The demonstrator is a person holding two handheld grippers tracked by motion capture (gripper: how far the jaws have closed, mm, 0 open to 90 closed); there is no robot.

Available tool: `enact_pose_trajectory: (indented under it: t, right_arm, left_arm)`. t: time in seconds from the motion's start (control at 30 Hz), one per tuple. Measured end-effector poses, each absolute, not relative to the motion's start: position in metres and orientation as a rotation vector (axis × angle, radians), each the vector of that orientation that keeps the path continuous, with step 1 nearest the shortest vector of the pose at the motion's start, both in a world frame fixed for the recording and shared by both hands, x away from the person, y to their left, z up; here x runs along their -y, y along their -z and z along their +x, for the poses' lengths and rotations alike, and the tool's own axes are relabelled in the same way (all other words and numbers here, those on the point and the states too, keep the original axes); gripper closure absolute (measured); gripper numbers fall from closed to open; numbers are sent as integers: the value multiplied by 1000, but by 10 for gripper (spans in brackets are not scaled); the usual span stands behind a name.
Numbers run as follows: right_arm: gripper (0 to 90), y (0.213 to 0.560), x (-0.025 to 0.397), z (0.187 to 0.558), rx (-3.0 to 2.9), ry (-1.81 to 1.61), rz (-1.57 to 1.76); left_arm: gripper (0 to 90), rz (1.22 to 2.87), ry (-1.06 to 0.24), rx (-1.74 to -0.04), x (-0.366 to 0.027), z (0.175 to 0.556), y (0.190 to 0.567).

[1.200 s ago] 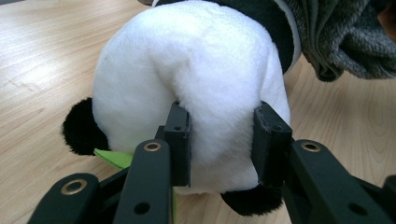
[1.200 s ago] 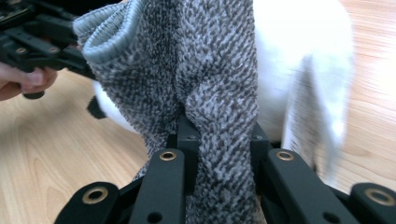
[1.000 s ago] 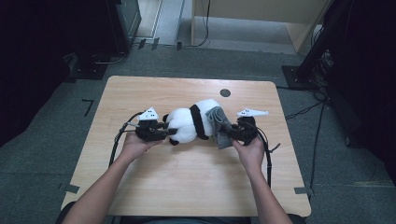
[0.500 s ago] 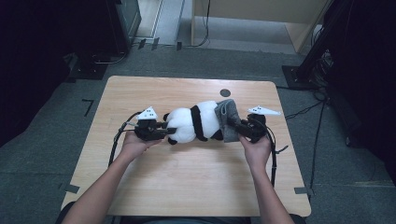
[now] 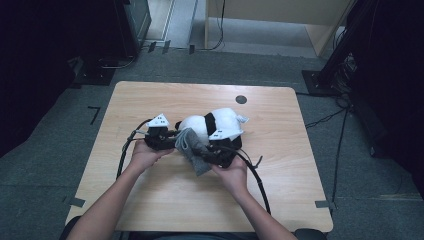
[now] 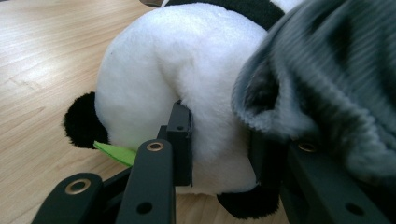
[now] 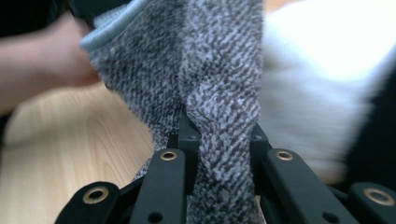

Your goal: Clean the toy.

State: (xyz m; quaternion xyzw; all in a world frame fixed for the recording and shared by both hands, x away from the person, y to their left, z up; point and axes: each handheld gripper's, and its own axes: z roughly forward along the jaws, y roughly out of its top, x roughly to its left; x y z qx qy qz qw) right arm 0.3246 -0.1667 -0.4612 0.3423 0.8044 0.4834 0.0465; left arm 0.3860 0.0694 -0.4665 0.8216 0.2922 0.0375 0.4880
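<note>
A black-and-white panda plush (image 5: pixel 220 119) lies mid-table. My left gripper (image 5: pixel 175 136) comes at its left end; in the left gripper view the left gripper (image 6: pixel 222 140) has its jaws pressed around the white plush body (image 6: pixel 187 60), with a green tag (image 6: pixel 116 153) showing beneath. A grey knitted cloth (image 5: pixel 194 149) hangs in front of the panda's left part. My right gripper (image 5: pixel 204 153) is shut on it. The right gripper view has the cloth (image 7: pixel 219 70) pinched between the right gripper's (image 7: pixel 222 135) jaws, with the panda's white fur (image 7: pixel 317 84) to the right. The cloth (image 6: pixel 336 70) drapes over the left gripper's right jaw.
The wooden table (image 5: pixel 150 100) has a small dark round mark (image 5: pixel 241 99) near its far edge. Black cables (image 5: pixel 255 175) trail from both grippers toward the person. Dark stands and furniture stand on the floor around the table.
The right gripper has carried the grey cloth from the panda's right end across to its left front, close to the left gripper. The left gripper has stayed nearly in place.
</note>
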Motion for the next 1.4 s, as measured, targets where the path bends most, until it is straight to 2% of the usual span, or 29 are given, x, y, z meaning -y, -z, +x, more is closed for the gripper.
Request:
enact_pose_trajectory:
  t: [0.17,0.4,1.0,1.4]
  right_arm:
    - [769,481,169,335,-2450,-1482,1029]
    - [762,482,188,334,-2457,-1420,1029]
    - [771,460,257,347,-2268,-1373,1247]
    - [770,462,294,356,-2153,-1360,1384]
  left_arm:
    - [664,2007,-95,-706,-69,386,467]
    - [667,2017,-101,-693,-68,385,466]
    - [677,2002,-92,-707,-72,387,465]
    - [689,1995,-98,-707,-73,388,466]
